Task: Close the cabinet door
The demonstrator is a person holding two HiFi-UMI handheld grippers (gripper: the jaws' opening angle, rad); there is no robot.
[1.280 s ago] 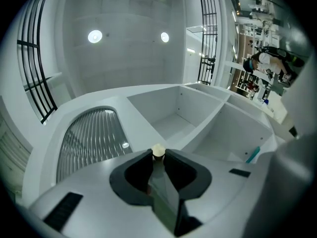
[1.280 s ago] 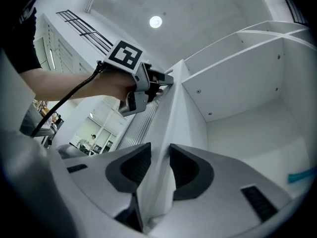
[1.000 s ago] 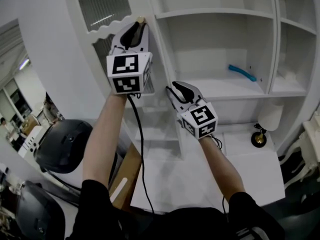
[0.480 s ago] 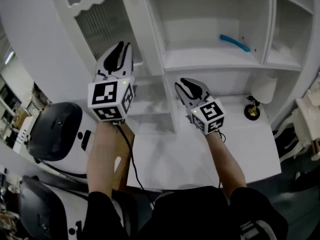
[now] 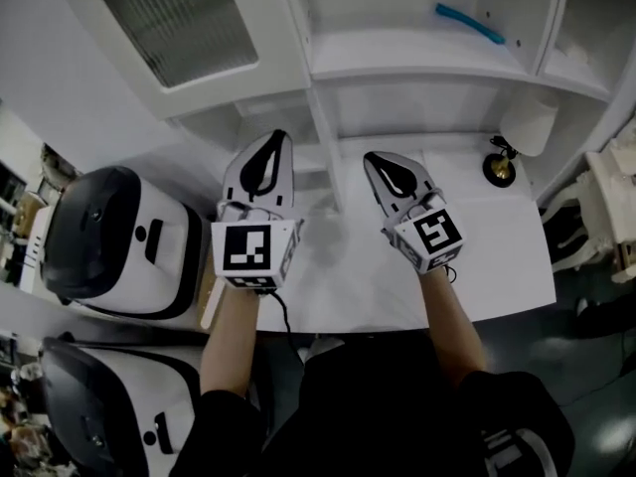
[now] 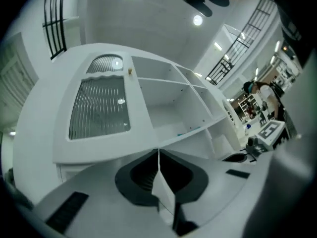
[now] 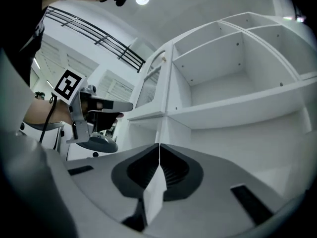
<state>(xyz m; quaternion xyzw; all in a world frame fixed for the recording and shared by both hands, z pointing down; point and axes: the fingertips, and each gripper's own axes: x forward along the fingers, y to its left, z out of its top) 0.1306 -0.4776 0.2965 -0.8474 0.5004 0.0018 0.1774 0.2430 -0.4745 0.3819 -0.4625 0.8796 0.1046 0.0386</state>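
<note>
The white cabinet door (image 5: 179,28) with its ribbed glass pane covers the cabinet's left compartment; in the left gripper view the door (image 6: 99,108) looks flush with the frame, its small knob (image 6: 130,71) at the right edge. My left gripper (image 5: 281,135) hangs below the door, over the white desk (image 5: 497,256), shut and empty. The right gripper (image 5: 370,157) is beside it, below the open shelves (image 5: 417,63). Its jaws have just been closing and now meet with nothing between them. Neither gripper touches the cabinet.
A blue curved object (image 5: 467,20) lies on an open shelf. A brass-based item (image 5: 499,167) and a white cylinder (image 5: 527,122) stand at the desk's back right. Two white-and-black machines (image 5: 109,237) (image 5: 109,405) sit left of the desk.
Both grippers have dropped from door and shelf height to just above the desk. The left one has come away from the door's knob edge.
</note>
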